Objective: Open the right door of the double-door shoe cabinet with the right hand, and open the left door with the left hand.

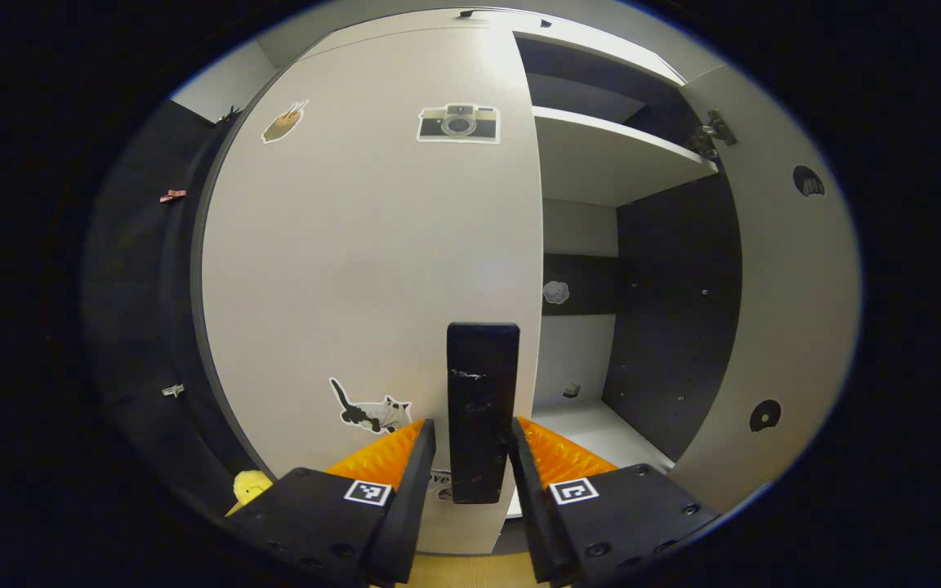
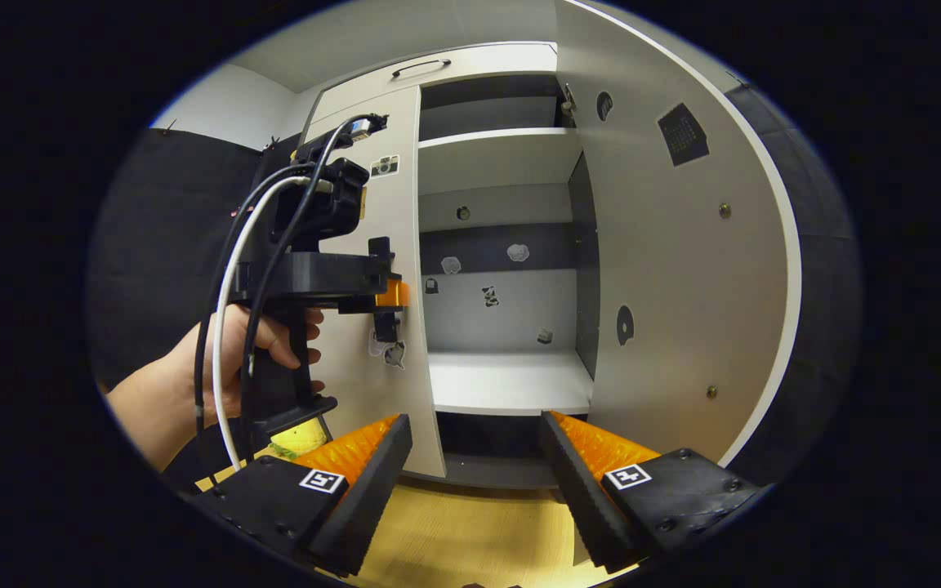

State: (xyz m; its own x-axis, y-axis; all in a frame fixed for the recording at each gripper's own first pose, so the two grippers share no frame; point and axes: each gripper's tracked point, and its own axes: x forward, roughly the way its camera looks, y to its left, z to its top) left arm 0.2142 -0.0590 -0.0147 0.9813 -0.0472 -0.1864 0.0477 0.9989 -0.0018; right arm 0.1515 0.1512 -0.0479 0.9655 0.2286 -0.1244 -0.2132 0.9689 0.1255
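Note:
The white left door [image 1: 356, 245] of the shoe cabinet is closed, with stickers on it. Its black vertical handle [image 1: 483, 408] stands between the fingers of my left gripper [image 1: 474, 441], which is shut on it. The right door [image 1: 789, 310] is swung wide open, and the bare shelves [image 1: 609, 155] show inside. In the right gripper view, my right gripper [image 2: 474, 457] hangs open in front of the opened compartment, holding nothing, with the open right door [image 2: 683, 269] to its right. A hand [image 2: 217, 367] holds the left gripper [image 2: 393, 294] against the left door [image 2: 393, 204].
A yellow object [image 2: 295, 437] lies low beside the cabinet's left side. Light wooden floor [image 2: 454, 531] runs under the cabinet front. A top panel with a curved handle [image 2: 421, 67] sits above the doors. Cables [image 2: 225, 327] trail from the left gripper.

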